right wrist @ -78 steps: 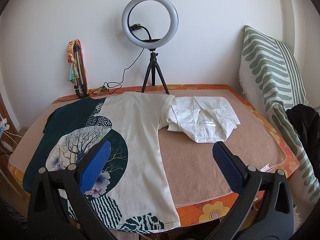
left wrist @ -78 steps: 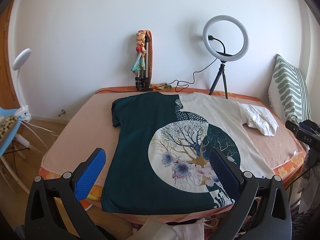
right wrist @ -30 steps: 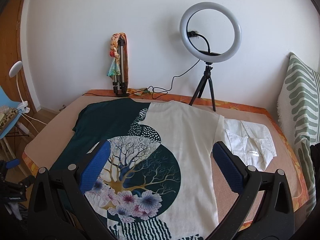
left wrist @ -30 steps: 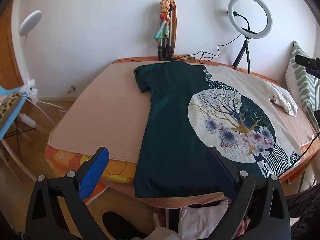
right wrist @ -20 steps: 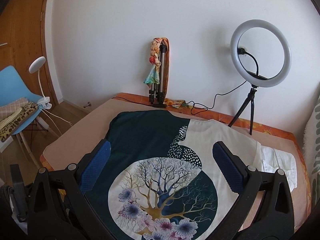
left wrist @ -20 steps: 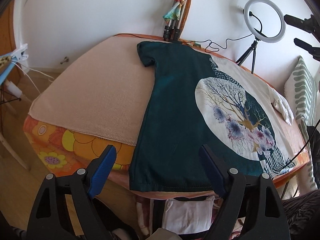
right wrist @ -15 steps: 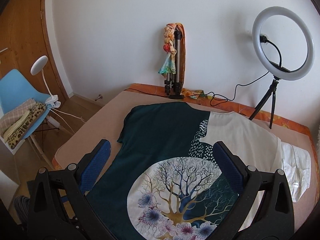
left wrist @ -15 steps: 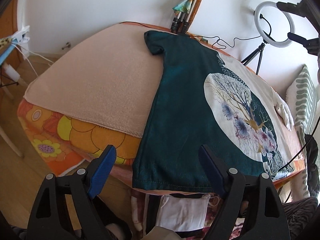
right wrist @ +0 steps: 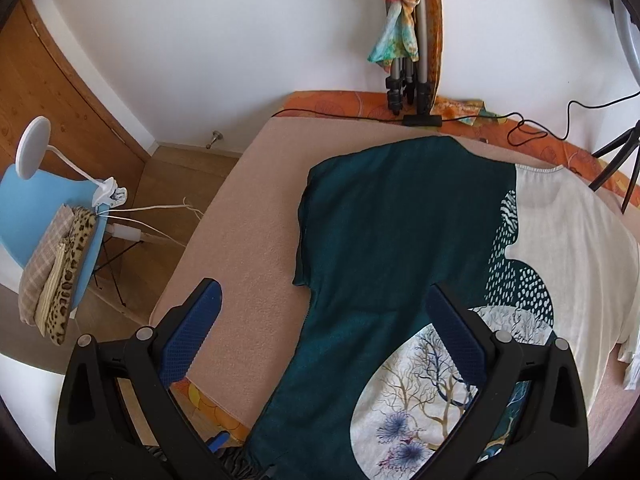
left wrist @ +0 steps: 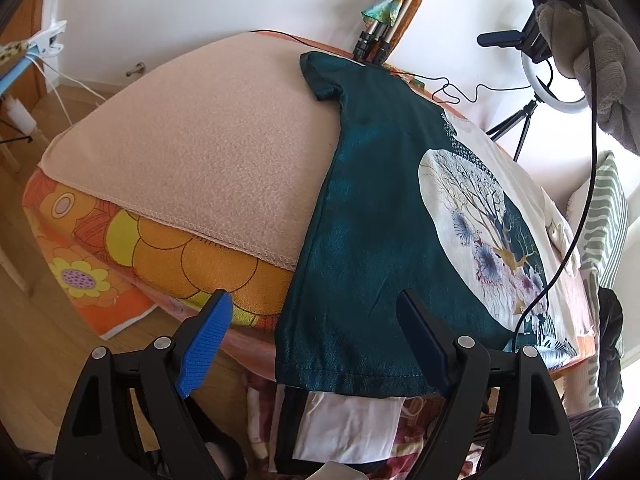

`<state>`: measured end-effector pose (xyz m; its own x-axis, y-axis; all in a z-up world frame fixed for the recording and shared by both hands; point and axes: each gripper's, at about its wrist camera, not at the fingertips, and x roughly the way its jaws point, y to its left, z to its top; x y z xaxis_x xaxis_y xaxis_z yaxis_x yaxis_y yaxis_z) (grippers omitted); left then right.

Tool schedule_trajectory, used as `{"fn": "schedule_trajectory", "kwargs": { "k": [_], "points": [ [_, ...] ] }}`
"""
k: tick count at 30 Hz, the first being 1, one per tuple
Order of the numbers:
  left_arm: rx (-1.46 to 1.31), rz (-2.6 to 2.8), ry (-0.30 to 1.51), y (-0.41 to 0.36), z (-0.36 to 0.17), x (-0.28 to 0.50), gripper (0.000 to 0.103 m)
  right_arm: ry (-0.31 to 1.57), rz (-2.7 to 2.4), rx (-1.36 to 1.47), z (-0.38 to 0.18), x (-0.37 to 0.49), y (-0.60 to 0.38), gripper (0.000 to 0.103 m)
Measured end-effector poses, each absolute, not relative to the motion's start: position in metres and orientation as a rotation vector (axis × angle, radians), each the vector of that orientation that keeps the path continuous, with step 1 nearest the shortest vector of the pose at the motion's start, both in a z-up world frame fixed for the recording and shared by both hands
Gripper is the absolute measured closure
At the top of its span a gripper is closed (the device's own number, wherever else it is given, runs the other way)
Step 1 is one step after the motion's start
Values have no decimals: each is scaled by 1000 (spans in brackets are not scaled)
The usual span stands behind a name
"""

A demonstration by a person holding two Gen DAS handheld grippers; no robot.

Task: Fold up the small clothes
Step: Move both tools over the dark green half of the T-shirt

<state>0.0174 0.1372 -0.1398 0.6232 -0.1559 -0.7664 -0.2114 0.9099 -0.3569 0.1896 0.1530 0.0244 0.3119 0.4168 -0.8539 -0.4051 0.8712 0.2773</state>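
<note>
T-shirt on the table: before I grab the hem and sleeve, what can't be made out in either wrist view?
- T-shirt hem, right end: left wrist view, hidden behind the left gripper.
- T-shirt's right sleeve: right wrist view, cut off by the frame edge.
- White garment beyond the shirt: only a sliver shows in either view.
- Ring light: left wrist view, partly covered by the gloved hand.

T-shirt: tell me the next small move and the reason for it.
Probably lower the left gripper onto the dark hem corner of the T-shirt and close. Both jaws stand open and empty, the shirt lies flat and unfolded, and that corner sits between the left jaws while the right gripper hovers near the sleeve.
</note>
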Motion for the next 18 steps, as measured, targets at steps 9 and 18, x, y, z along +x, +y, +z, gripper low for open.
{"fn": "schedule_trajectory", "kwargs": {
  "k": [9,18],
  "points": [
    [-457,35,900,143,-142,8,30,1051,485,-104,102,183,166,0],
    [-573,43,904,157,-149,-1,54,973,471,-191,112,224,192,0]
  ]
}}
